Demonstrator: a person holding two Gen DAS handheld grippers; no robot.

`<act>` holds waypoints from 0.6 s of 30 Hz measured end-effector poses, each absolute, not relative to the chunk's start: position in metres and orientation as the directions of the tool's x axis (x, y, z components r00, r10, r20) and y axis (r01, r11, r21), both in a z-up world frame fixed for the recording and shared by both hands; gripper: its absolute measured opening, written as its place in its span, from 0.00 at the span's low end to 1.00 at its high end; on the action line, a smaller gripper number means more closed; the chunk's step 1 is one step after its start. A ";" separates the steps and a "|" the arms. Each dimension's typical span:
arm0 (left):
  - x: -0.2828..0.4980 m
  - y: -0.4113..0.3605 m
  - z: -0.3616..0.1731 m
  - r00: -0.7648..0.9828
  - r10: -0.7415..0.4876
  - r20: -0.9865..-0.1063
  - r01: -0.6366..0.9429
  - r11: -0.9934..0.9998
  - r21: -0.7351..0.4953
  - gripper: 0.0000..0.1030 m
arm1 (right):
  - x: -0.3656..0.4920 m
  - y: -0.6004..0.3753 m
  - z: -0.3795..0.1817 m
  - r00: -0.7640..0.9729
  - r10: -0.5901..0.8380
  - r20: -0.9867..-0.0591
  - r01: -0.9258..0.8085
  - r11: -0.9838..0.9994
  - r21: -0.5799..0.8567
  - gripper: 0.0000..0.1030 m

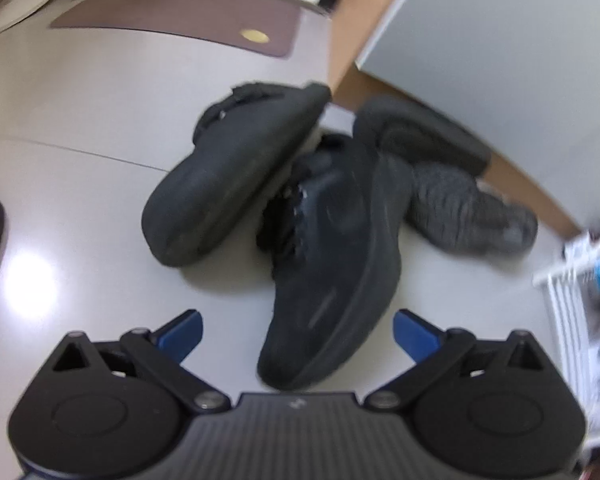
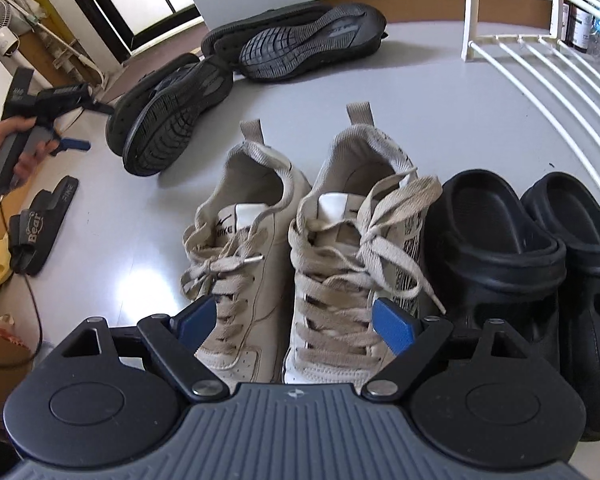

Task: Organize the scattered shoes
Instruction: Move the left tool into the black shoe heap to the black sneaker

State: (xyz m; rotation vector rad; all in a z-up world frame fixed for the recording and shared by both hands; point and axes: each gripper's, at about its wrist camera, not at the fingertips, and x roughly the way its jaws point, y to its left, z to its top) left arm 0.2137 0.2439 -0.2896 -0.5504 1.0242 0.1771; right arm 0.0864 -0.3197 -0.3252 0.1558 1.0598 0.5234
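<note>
Bare floor (image 2: 100, 280) separates beige sneakers (image 2: 300, 240) from black sneakers (image 2: 172, 120).

The floor (image 2: 292, 92) is smooth and glossy, throwing back a bright glare. The beige sneakers (image 2: 300, 248) look like smooth leather with flat woven cloth laces, a little grimy. The black clogs (image 2: 512, 240) on the right are matt moulded foam or rubber. The far black sneaker soles (image 2: 296, 46) show rough ribbed rubber tread. The white rack (image 2: 540, 52) is glossy coated wire. In the left wrist view, the grey shoe (image 1: 468, 212) is coarse knit cloth
</note>
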 end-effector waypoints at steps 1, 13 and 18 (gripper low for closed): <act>0.217 0.243 -0.291 0.517 -0.119 -0.847 -0.388 0.850 -0.356 0.99 | 0.087 -0.319 -0.325 0.379 0.482 -0.790 -0.331 0.868 0.371 0.86; 0.279 0.228 -0.299 0.509 -0.136 -0.850 -0.399 0.837 -0.373 0.99 | 0.086 -0.313 -0.329 0.370 0.479 -0.796 -0.341 0.867 0.363 0.86; 0.289 0.214 -0.299 0.525 -0.099 -0.846 -0.367 0.870 -0.329 0.99 | 0.086 -0.313 -0.331 0.368 0.470 -0.802 -0.339 0.871 0.355 0.86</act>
